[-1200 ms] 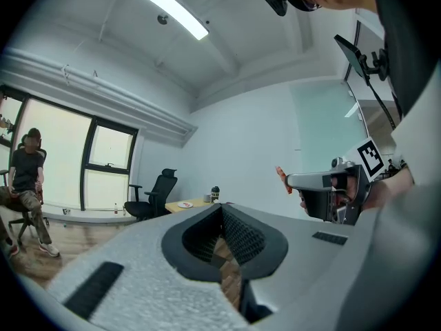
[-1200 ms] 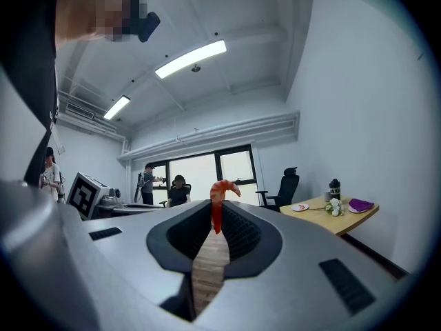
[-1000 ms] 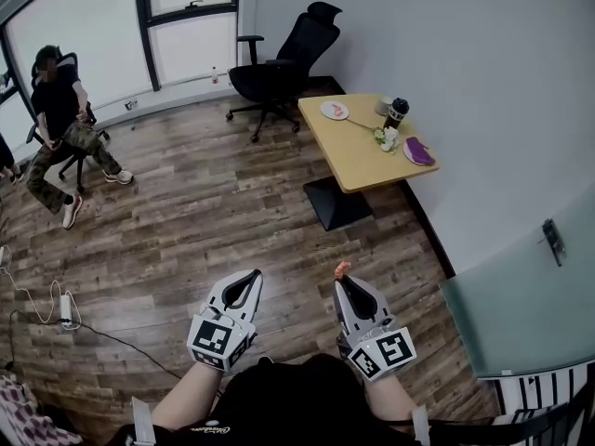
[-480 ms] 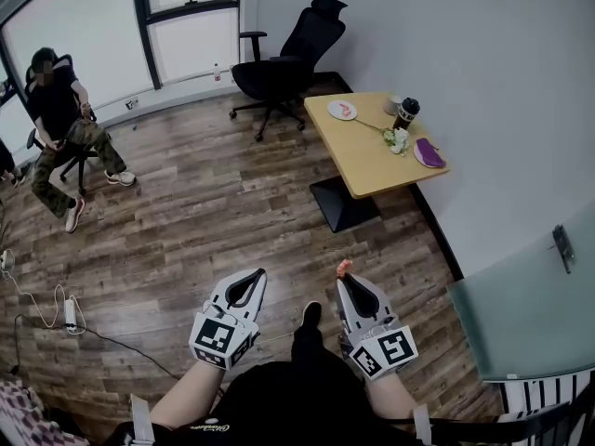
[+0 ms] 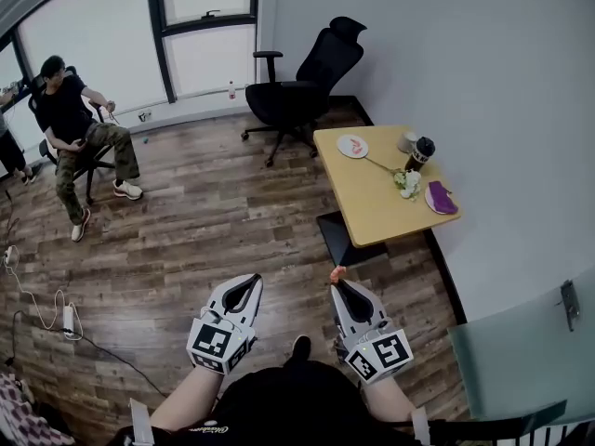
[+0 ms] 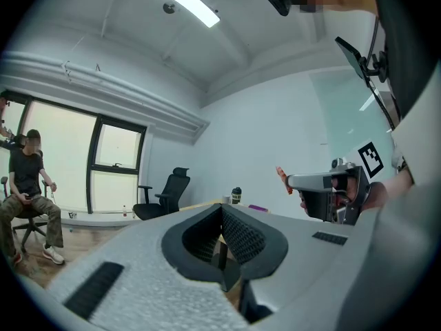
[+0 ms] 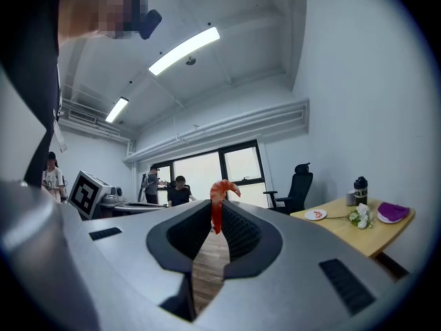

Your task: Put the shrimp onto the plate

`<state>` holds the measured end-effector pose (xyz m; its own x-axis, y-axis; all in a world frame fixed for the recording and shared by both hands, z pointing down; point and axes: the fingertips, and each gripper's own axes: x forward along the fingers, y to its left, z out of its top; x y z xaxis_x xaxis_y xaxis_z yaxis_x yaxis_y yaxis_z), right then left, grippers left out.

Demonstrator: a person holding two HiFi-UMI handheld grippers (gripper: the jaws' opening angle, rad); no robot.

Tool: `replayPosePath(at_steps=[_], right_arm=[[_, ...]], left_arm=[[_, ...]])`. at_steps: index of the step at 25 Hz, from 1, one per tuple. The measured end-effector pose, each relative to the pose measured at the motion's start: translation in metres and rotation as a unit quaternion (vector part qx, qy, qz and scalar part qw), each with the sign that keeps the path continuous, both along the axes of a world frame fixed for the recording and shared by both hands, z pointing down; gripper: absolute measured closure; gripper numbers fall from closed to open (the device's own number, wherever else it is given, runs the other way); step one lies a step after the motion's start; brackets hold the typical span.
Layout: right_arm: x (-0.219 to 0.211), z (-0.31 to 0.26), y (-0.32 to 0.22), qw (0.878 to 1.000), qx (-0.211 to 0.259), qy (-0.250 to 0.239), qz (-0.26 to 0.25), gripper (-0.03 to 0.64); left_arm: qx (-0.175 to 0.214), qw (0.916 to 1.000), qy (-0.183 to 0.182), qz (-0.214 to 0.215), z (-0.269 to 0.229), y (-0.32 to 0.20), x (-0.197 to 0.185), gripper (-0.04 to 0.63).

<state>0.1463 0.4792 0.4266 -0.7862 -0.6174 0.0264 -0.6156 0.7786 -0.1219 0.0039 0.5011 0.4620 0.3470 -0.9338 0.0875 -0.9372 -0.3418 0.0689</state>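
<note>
Right gripper (image 5: 338,284): fingers closed on the shrimp (image 5: 337,272), pinched at the tips, with the curled red body standing above them. It is held over the wood floor (image 5: 204,230), well apart from the table (image 5: 372,203). Left gripper (image 5: 253,281): fingers closed tip to tip, nothing between them. The white plate (image 5: 352,146) sits at the table's far end, with something pink-red on it. A black office chair (image 5: 302,82) stands beyond the table.
</note>
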Motion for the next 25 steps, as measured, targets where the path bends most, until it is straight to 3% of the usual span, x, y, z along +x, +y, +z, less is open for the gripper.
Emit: replayPosePath(at_steps=[6,13,20,25], right_arm=[[0.022,-0.003,-0.101,0.999,0.014,0.005,-0.028,0.571],[0.027,0.002,-0.172,0.999,0.007,0.001,-0.051,0.571],[0.007,0.014,-0.208,0.998,-0.005,-0.004,-0.059,0.570],[-0.017,0.018,-0.254,0.999,-0.014,-0.007,-0.047,0.571]], left_arm=[[0.012,0.9996,0.002,-0.024,-0.003,-0.099,0.023,0.594],[0.012,0.9985,0.004,-0.053,-0.009,-0.158,0.030,0.594],[-0.002,0.9977,0.008,-0.067,0.003,-0.188,0.007,0.594],[0.009,0.9981,0.013,-0.060,0.001,-0.236,-0.018,0.594]])
